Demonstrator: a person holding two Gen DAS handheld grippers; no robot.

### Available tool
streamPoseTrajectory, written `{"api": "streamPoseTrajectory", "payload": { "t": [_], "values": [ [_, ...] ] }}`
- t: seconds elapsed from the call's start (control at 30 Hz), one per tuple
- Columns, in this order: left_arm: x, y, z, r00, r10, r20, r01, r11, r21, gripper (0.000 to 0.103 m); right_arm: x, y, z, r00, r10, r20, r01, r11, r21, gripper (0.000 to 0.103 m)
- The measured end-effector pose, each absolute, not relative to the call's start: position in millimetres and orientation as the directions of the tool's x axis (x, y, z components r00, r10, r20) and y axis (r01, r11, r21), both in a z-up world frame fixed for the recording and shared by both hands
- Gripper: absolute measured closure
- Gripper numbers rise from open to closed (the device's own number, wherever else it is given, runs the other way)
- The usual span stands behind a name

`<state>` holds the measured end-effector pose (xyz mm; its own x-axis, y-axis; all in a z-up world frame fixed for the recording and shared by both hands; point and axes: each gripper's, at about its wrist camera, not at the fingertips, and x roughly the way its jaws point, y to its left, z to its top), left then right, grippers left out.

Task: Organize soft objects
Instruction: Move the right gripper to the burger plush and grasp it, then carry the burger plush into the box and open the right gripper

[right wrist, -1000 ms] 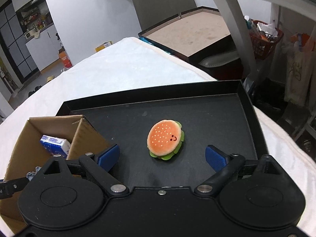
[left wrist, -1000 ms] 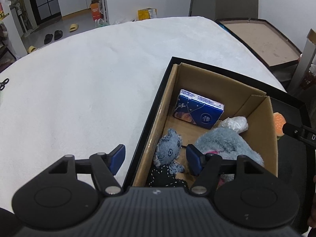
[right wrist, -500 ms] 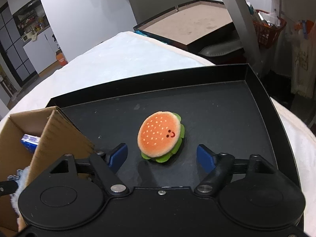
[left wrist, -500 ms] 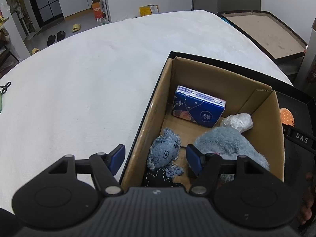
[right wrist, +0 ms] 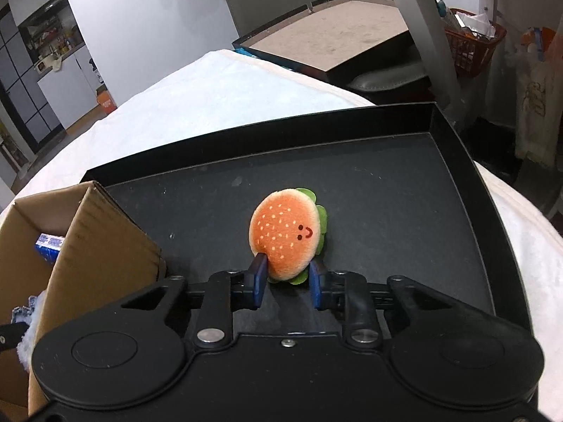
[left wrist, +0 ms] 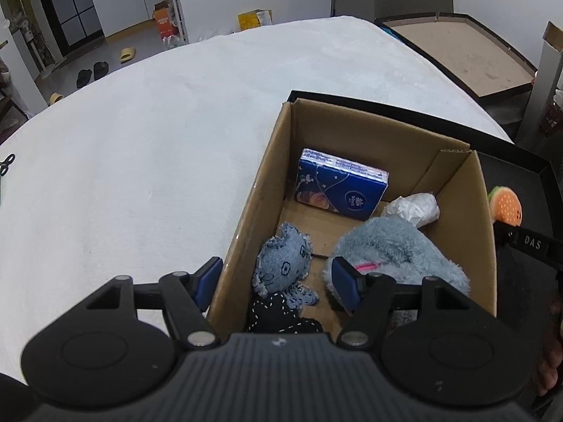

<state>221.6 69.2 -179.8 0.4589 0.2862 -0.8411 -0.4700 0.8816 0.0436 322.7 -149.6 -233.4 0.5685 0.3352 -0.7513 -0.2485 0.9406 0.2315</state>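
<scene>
Around us we see a table under a white cloth, with a black tray lying on it and a cardboard box standing in the tray's left part. The box's near wall rises between our two grippers, and its left wall stands between the fingers of our left gripper: one blue pad is outside over the cloth, the other inside the box. Those fingers stand apart and press on nothing.

Inside the box we count a blue tissue pack leaning at the far wall, a crumpled white wad beside it, a grey plush toy on the right and a small denim doll on the left, near our inner pad.

On the bare tray floor to the right of the box lies the burger plush, tipped up with its little face towards us. Our right gripper is closing on it, and the blue pads already touch its lower edge on both sides.
</scene>
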Motion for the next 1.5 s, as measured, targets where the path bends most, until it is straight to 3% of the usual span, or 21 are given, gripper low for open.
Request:
{"api": "streamPoseTrajectory", "payload": {
  "t": [0.3,0.97,1.37,1.5],
  "values": [
    [216,72,-177,0.47,0.26,-0.844,-0.46,0.888,0.017,0.037,297,-152,-221,0.546,0.3,-0.783,-0.25,0.949,0.189,0.082],
    [192,88,-172,0.504,0.166,-0.848,-0.458,0.883,-0.1,0.037,254,-143,-162,0.611,0.266,-0.746,-0.252,0.958,0.135,0.083],
    [177,105,-166,0.548,0.082,-0.832,-0.458,0.862,-0.217,0.042,236,-117,-124,0.656,0.254,-0.711,-0.286,0.955,0.077,0.083],
    [174,111,-166,0.557,0.057,-0.828,-0.457,0.854,-0.249,0.052,231,-106,-116,0.664,0.254,-0.703,-0.3,0.952,0.06,0.083]
  ]
}}
